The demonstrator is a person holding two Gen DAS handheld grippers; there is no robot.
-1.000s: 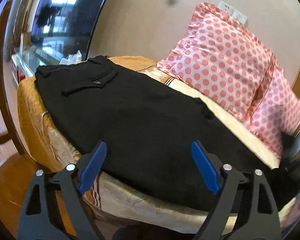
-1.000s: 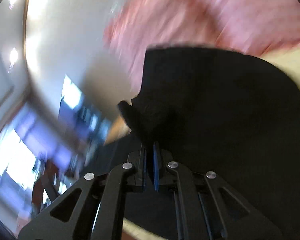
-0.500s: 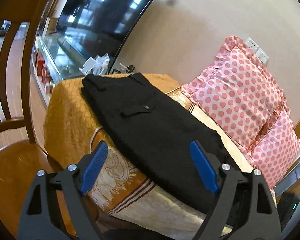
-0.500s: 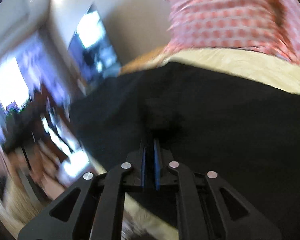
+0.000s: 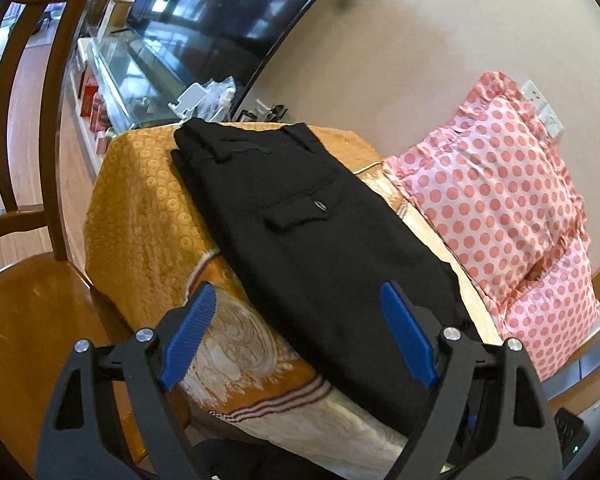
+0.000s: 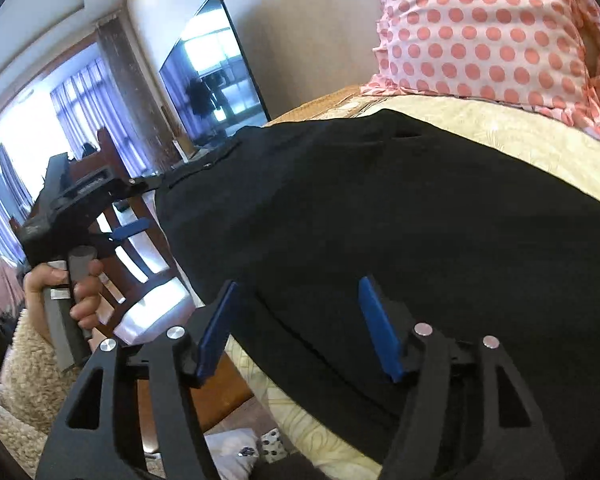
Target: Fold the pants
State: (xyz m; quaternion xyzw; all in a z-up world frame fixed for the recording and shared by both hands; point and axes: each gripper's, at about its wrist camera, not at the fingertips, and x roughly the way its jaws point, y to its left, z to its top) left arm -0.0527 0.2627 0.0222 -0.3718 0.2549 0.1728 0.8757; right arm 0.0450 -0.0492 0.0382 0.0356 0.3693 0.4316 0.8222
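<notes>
Both sets of jaws wide, gripping nothing. Left gripper [image 5: 298, 336] hovers clear of the black pants [image 5: 307, 240], which lie folded lengthwise on the gold bedspread [image 5: 140, 208], waistband at the far end ahead of the jaws. Right gripper [image 6: 300, 328] hangs just over the pants' near end. 2 pink polka-dot pillows [image 5: 499, 208] sit right of the left jaws, against the wall.

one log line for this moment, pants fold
pants: flat on blanket | left gripper: open, empty | right gripper: open, empty
</notes>
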